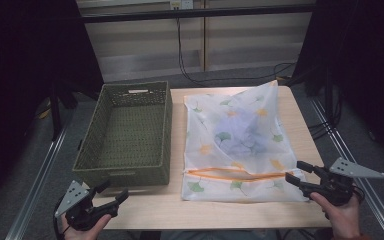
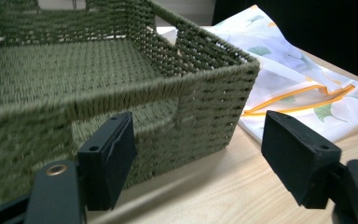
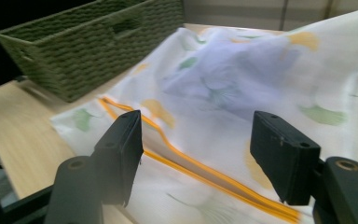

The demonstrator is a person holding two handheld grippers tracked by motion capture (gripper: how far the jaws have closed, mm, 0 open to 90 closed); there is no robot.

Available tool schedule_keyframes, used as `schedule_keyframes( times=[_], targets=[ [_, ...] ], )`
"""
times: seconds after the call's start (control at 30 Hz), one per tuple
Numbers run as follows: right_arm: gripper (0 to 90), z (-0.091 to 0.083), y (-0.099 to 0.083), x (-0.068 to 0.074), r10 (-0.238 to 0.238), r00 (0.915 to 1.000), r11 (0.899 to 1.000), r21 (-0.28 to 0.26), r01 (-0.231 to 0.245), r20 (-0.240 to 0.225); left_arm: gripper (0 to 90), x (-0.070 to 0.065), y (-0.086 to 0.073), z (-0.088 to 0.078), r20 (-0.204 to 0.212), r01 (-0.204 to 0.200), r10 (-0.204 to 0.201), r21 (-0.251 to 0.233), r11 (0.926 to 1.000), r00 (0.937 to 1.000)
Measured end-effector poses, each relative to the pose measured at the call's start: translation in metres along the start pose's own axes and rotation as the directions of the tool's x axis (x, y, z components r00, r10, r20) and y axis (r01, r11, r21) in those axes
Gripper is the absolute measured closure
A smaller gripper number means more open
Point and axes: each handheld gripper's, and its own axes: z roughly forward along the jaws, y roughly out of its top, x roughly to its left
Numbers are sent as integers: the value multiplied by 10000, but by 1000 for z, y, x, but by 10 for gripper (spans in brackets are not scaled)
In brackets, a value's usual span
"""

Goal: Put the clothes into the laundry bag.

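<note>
I count one woven green basket [image 1: 125,135] at the left, one white leaf-print mesh bag [image 1: 240,145] at the right, one desk [image 1: 180,207], and two tongs: left [image 1: 114,192], right [image 1: 296,172].

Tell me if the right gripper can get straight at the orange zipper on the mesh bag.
Probably yes. The right gripper is open beside the mesh bag, aimed at the orange zipper, with nothing between its fingers and the zipper.

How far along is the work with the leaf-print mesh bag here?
Barely begun. The mesh bag lies flat on the table beside the green woven basket, its orange zipper untouched. The right tongs are open at the bag's edge; the left tongs are open, holding nothing. Grasping remains.
</note>
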Motion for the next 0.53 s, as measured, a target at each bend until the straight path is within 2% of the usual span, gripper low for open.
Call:
schedule_keyframes(
  times=[0.07, 0.2, 0.27, 0.37, 0.43, 0.53],
  targets=[
    [335, -7, -7, -4, 96, 9990, 9999, -115, -91, 436, 232, -2, -3, 2, 115, 127, -128, 86, 9999, 9999],
    [339, -15, -16, -10, 471, 9948, 9982, -425, -434, 904, 205, -9, 1, 7, 172, -291, 288, 157, 9995, 9994],
    [339, -17, -17, -10, 606, 9932, 9971, -513, -557, 996, 203, -10, 0, 8, 333, -442, 433, 272, 9987, 9985],
    [340, -18, -17, -9, 517, 9920, 9975, -531, -459, 1148, 203, -8, 1, 7, 270, -241, 239, 88, 9997, 9994],
    [347, -19, -17, -6, 514, 9924, 9976, -513, -459, 1116, 203, -9, 1, 8, 312, -168, 165, 79, 9998, 9994],
    [360, -19, -18, -6, 517, 9932, 9981, -377, -480, 1039, 223, -10, 2, 9, 583, -307, 298, 146, 9994, 9979]
  ],
)
